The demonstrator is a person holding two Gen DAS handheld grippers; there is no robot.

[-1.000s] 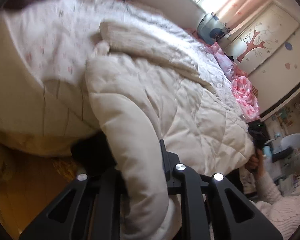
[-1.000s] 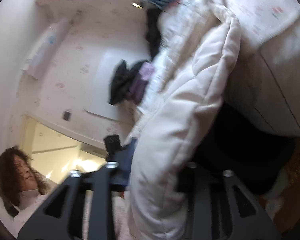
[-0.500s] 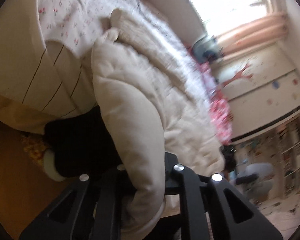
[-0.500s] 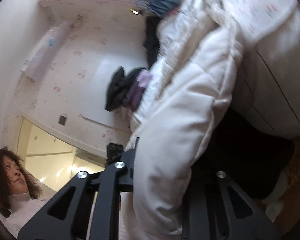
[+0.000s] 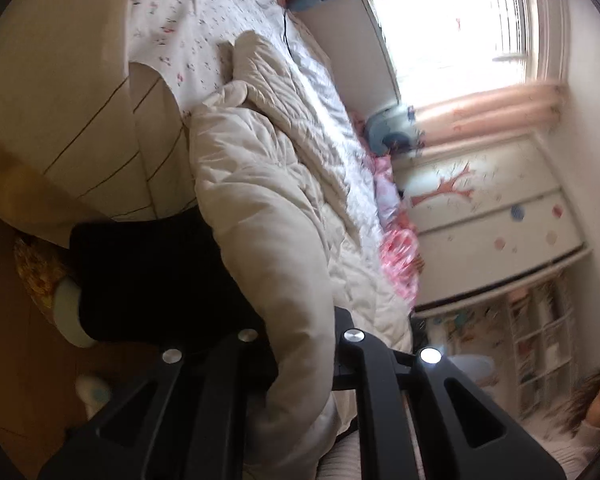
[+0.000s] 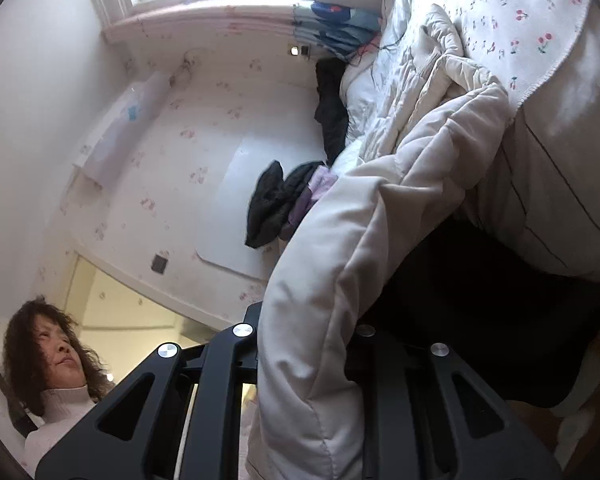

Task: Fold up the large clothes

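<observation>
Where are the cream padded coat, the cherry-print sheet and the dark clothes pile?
cream padded coat [image 5: 268, 240]: left wrist view, quilted fold ahead of the fingers.
cherry-print sheet [image 6: 516, 8]: right wrist view, flat printed area near its stitched edge.
dark clothes pile [image 6: 272, 204]: right wrist view, black garment's middle.

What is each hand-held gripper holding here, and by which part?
Both grip the cream padded coat: the left hand-held gripper and the right hand-held gripper are each shut on a puffy rolled edge of it; which part is unclear.

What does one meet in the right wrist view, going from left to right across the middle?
A person's hair → pale floral wall → dark clothes pile → cream quilted coat clamped in the right gripper → cherry-print bed sheet.
</observation>
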